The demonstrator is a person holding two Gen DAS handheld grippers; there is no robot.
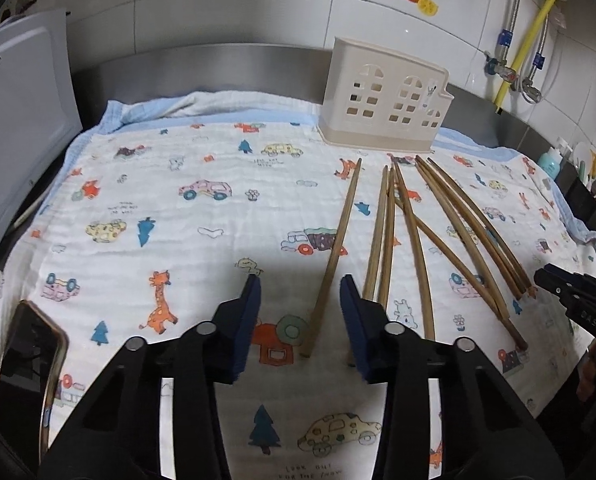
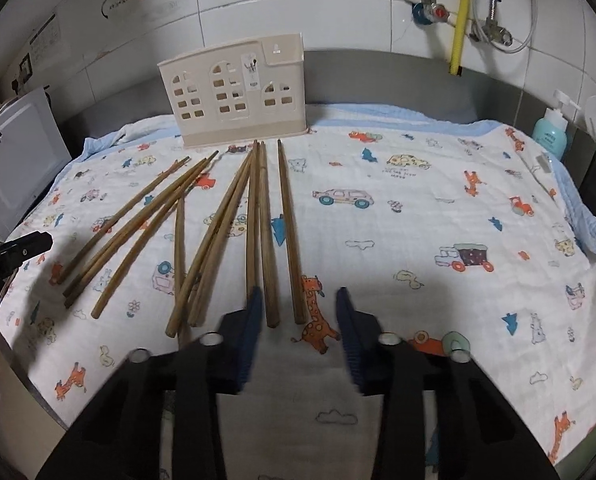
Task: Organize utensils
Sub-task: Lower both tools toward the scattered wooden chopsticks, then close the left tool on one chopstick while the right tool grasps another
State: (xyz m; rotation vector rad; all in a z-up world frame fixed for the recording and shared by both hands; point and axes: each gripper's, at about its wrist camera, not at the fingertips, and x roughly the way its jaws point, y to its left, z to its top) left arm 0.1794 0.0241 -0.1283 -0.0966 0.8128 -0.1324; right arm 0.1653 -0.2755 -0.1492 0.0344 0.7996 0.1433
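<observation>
The left gripper [image 1: 301, 278] stood with its blue-padded fingers [image 1: 246, 312] spread wide and empty, low over the printed cloth [image 1: 169, 248]. One lone chopstick [image 1: 334, 256] lay in the gap between them, its long axis running away from the camera toward the cream utensil holder [image 1: 386, 100] at the back of the counter, its thicker near end just ahead of the fingers. The right gripper [image 2: 300, 292] was likewise wide open and held nothing; in its own view two chopsticks' butt ends [image 2: 283, 304] lay between its pads, and the remaining chopsticks [image 2: 145, 224] fanned out to its left, some crossing one another. All the sticks rested flat on the cloth, none yet in the holder, which stood upright against the steel backsplash, just beyond their far tips. Both tools looked about equally near their nearest sticks, each lined up lengthwise with the fingers, so a closing pinch across the shaft appeared the likely next step. A phone [image 1: 29, 364] lay at the cloth's near left edge.
</observation>
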